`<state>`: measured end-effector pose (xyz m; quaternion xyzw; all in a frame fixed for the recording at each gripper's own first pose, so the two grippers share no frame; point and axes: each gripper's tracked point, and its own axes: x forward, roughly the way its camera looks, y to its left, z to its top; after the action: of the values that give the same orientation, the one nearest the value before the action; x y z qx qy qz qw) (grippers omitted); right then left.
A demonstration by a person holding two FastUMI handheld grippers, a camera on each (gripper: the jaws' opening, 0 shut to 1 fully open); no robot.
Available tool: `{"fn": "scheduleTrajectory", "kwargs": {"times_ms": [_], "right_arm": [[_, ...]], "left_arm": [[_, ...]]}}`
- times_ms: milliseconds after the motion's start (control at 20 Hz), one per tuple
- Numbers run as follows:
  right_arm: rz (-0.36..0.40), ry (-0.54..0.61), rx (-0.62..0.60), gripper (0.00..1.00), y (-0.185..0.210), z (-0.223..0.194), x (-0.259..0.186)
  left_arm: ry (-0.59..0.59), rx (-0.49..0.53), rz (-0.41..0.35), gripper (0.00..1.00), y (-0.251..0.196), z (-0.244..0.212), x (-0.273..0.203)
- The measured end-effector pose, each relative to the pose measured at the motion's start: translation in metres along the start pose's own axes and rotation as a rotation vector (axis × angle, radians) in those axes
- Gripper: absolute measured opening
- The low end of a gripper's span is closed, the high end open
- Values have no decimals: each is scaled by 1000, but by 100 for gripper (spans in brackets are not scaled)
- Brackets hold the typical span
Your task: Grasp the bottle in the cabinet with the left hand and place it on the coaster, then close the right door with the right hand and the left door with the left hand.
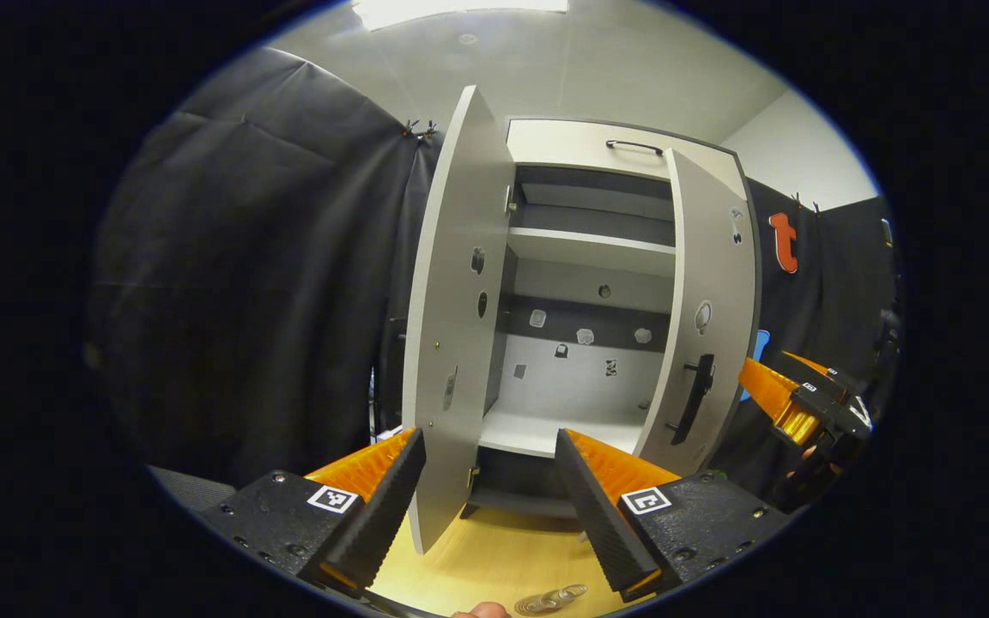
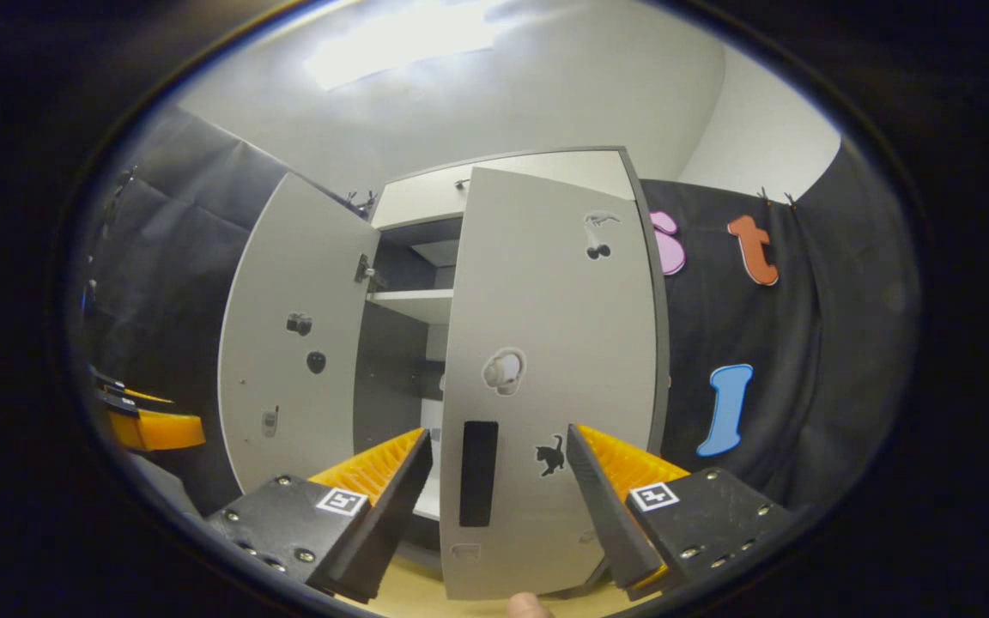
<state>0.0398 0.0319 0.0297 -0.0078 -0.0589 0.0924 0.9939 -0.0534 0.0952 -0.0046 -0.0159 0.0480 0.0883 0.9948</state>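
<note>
The left tool (image 1: 488, 463) is held level and pointing forward, its two fingers (image 1: 379, 502) spread wide apart with nothing between them. The right tool (image 2: 499, 468) is likewise held level, fingers (image 2: 606, 506) spread wide, gripping nothing. In the left gripper view the right tool (image 1: 803, 399) shows far to the right, with a hand (image 1: 812, 468) under it. In the right gripper view the left tool (image 2: 147, 421) shows at the far left edge
</note>
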Motion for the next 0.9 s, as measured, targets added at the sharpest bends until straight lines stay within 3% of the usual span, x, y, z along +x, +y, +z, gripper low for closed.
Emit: {"fn": "scheduleTrajectory", "kwargs": {"times_ms": [500, 550, 600, 650, 800, 900], "right_arm": [[-17, -2, -8, 95, -2, 2, -3], [-18, -3, -7, 95, -2, 2, -3], [-18, -3, -7, 95, -2, 2, -3], [-20, -2, -7, 95, -3, 2, -3], [-20, 1, -9, 95, -2, 1, -4], [-17, 1, -6, 95, -1, 1, -3]], "left_arm": [[1, 3, -15, 96, -1, -1, 1], [2, 4, -15, 92, -1, -2, 1], [3, 5, -14, 96, -1, -2, 1], [4, 6, -15, 92, -1, -3, 1], [2, 8, -16, 96, -1, -2, 1], [-5, 13, -6, 91, 2, -1, 1]]}}
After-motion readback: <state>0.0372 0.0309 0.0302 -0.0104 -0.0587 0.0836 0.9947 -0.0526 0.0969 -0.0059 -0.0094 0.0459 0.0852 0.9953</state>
